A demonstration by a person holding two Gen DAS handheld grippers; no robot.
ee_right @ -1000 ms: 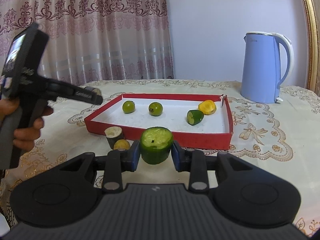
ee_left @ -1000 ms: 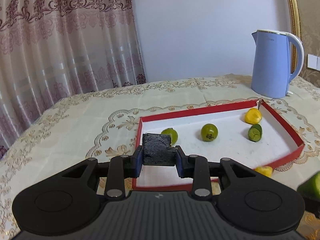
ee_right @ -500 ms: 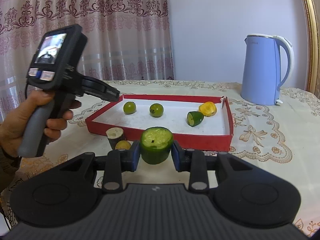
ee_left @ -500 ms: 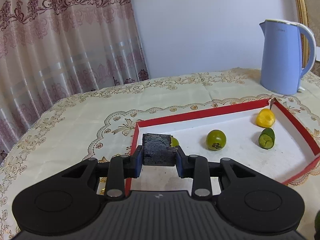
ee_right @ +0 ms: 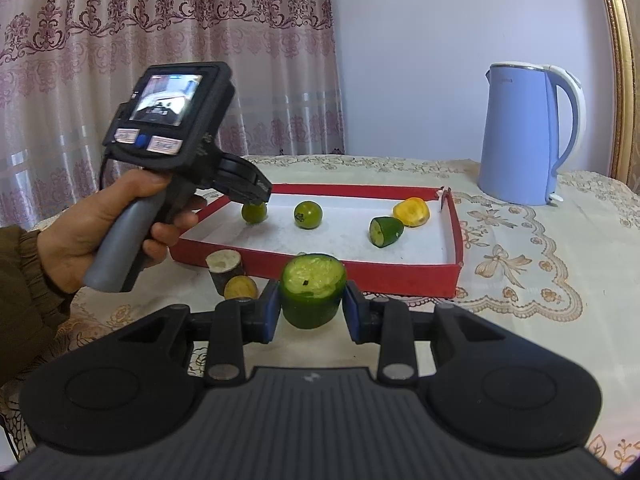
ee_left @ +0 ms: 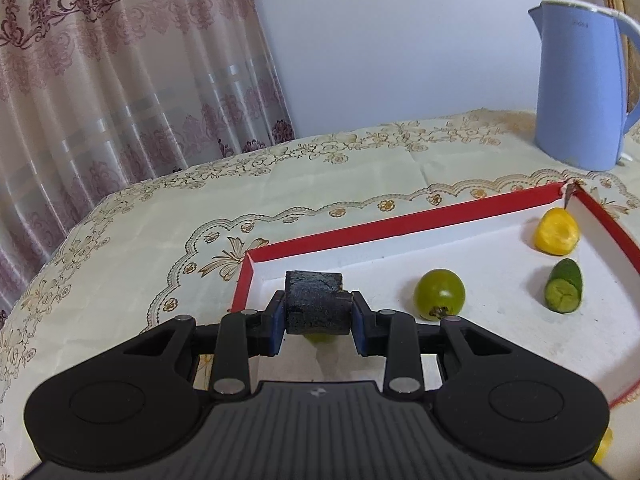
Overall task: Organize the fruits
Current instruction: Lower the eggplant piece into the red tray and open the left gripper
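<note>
My left gripper (ee_left: 318, 314) is shut on a dark, rough chunk (ee_left: 316, 306) and holds it over the near left corner of the red tray (ee_left: 384, 226), above a small green fruit (ee_right: 254, 213) mostly hidden beneath it. My right gripper (ee_right: 312, 306) is shut on a green cut fruit piece (ee_right: 312, 294), in front of the red tray (ee_right: 360, 276). In the tray lie a green round fruit (ee_left: 439, 294), a green cut piece (ee_left: 563, 292) and a yellow piece (ee_left: 557, 231).
A blue kettle (ee_right: 528, 152) stands behind the tray at the right. A brown cut stump piece (ee_right: 224, 266) and a yellow fruit (ee_right: 240, 288) lie on the tablecloth before the tray's front wall. The left hand-held gripper body (ee_right: 176, 120) hovers at the tray's left end.
The left gripper with the dark chunk has moved forward and right, over the tray's left corner and above the small green fruit. The right gripper holds still.
</note>
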